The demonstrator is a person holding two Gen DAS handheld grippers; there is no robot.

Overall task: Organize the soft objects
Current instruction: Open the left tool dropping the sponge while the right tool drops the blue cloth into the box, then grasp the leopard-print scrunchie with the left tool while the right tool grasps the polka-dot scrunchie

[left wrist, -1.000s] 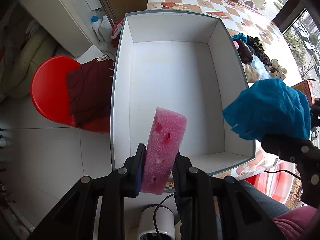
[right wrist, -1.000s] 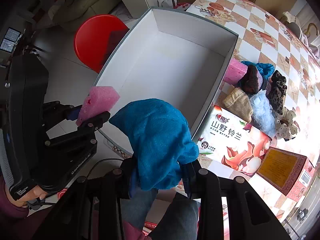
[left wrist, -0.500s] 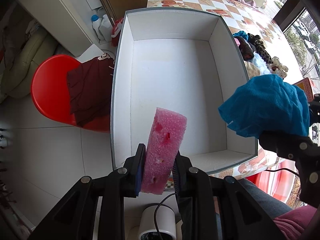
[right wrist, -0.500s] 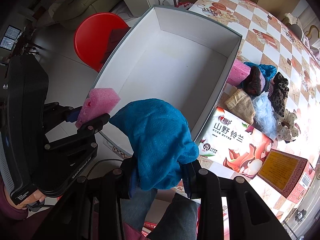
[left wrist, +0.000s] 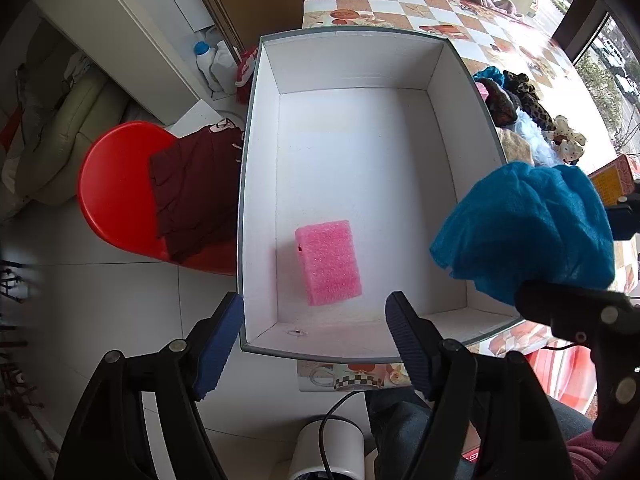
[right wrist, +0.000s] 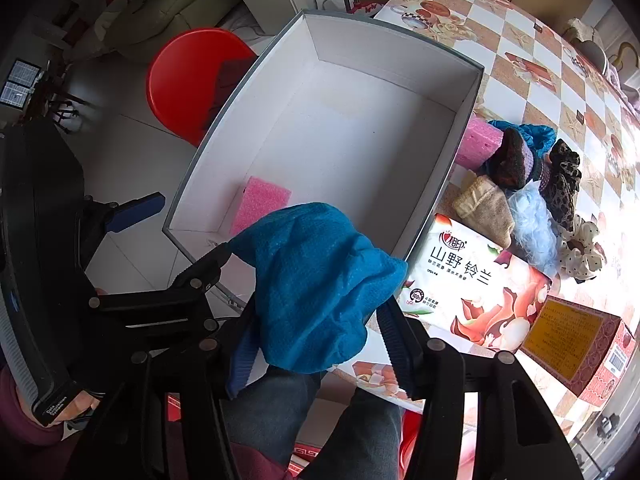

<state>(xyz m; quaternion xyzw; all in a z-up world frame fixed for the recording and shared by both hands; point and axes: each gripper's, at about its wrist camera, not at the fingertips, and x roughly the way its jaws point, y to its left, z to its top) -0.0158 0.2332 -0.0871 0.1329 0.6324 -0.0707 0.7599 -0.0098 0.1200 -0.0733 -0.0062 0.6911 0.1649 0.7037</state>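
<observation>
A pink foam sponge lies flat on the floor of the white grey-rimmed box, near its front left corner, and is also seen in the right wrist view. My left gripper hovers just above the box's near wall, its jaws opening wide with nothing between them. My right gripper is over the box's near right corner, its jaws opening. A crumpled blue cloth still sits loosely between its fingers, bulging above them. From the left wrist view the blue cloth hangs over the box's right wall.
Right of the box, on the checked tablecloth, lies a pile of soft items with a second pink sponge. A tissue pack and a red-yellow carton lie nearer. A red stool with a dark red garment stands left of the box.
My left gripper's jaws have opened and the pink sponge has dropped flat onto the box floor. The right gripper's jaws have spread apart around the blue cloth.
</observation>
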